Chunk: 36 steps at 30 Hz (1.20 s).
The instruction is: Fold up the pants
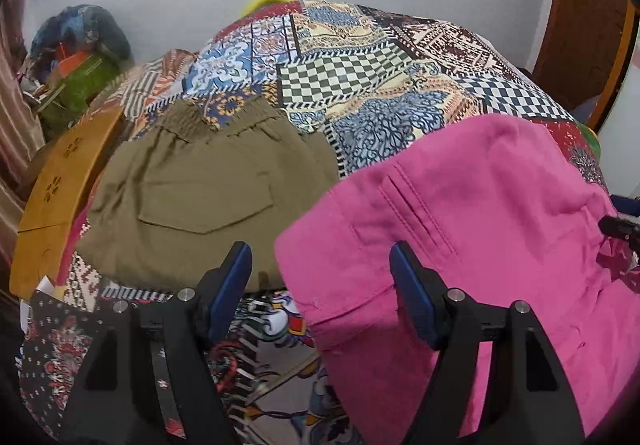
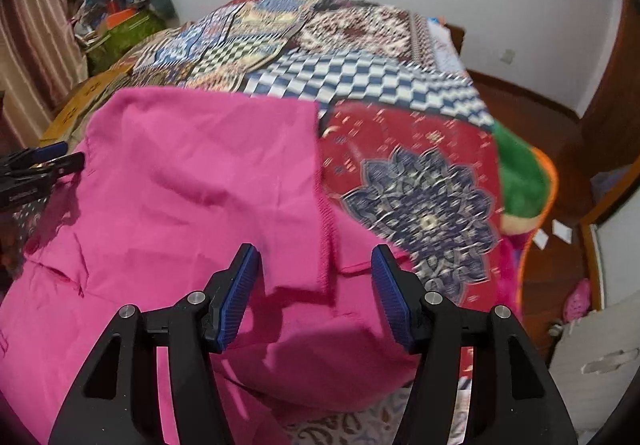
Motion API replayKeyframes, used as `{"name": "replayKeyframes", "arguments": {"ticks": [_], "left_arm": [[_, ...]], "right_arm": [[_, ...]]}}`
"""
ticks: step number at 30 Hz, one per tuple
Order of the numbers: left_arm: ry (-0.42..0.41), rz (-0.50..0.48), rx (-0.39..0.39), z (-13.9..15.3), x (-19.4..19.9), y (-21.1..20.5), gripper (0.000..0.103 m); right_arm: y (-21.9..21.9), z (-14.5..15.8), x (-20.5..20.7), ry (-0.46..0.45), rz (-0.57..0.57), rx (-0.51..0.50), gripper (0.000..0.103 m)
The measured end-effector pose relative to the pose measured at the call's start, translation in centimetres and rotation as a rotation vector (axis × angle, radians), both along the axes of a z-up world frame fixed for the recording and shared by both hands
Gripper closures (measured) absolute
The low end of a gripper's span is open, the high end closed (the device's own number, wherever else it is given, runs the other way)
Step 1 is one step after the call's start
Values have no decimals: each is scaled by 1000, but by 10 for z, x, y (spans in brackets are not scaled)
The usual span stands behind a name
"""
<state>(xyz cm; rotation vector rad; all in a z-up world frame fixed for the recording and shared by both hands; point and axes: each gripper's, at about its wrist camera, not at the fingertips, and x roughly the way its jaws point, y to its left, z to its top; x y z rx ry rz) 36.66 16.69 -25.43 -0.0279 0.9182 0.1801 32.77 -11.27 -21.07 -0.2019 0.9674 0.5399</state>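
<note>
Pink pants (image 1: 480, 213) lie folded over on the patchwork bedspread (image 1: 360, 57), at the near right in the left wrist view. They fill the left and middle of the right wrist view (image 2: 192, 185). My left gripper (image 1: 322, 265) is open and empty, just above the pink pants' left edge. My right gripper (image 2: 316, 269) is open and empty above the pants' right hem. The left gripper's tip shows at the left edge of the right wrist view (image 2: 44, 165).
Folded olive pants (image 1: 200, 197) lie to the left of the pink ones. A wooden board (image 1: 60, 197) stands at the bed's left edge. A pile of bags (image 1: 80, 57) sits by the wall. A green and orange blanket (image 2: 520, 181) hangs off the bed's right side.
</note>
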Motion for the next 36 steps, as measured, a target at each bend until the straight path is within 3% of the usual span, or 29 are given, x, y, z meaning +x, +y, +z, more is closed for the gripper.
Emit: {"name": "replayKeyframes", "arguments": {"ticks": [1, 3, 8, 13, 15, 18, 20, 22, 23, 27, 31, 36], "left_arm": [[3, -2, -2, -1, 0, -1, 31], [6, -5, 7, 0, 0, -4, 31], [0, -19, 7, 16, -8, -11, 31], [-51, -59, -17, 42, -21, -26, 28], [-67, -83, -33, 48, -25, -35, 22], [-58, -127, -45, 45, -25, -51, 22], [-42, -147, -37, 39, -23, -60, 22], [-20, -162, -23, 32, -22, -67, 22], [-10, -169, -16, 27, -21, -69, 22], [26, -173, -31, 11, -19, -68, 22], [77, -151, -75, -7, -13, -60, 22], [92, -160, -58, -15, -14, -64, 22]], "right_arm": [[1, -2, -1, 14, 16, 6, 66], [5, -5, -4, 49, 49, 13, 72], [0, -6, -19, 120, 119, 27, 72], [-35, 16, -10, 37, 19, 20, 72], [-42, 20, 0, -19, -18, -35, 71], [-38, 13, 14, -42, -9, -113, 70], [-29, -2, 20, -49, 37, -199, 66], [-18, -16, 21, -54, 67, -288, 51], [-14, -24, 23, -67, 87, -321, 50], [-14, -24, 31, -98, 72, -317, 37], [-10, -20, 53, -62, 73, -269, 37], [12, -11, 72, -133, 125, -294, 37]]}}
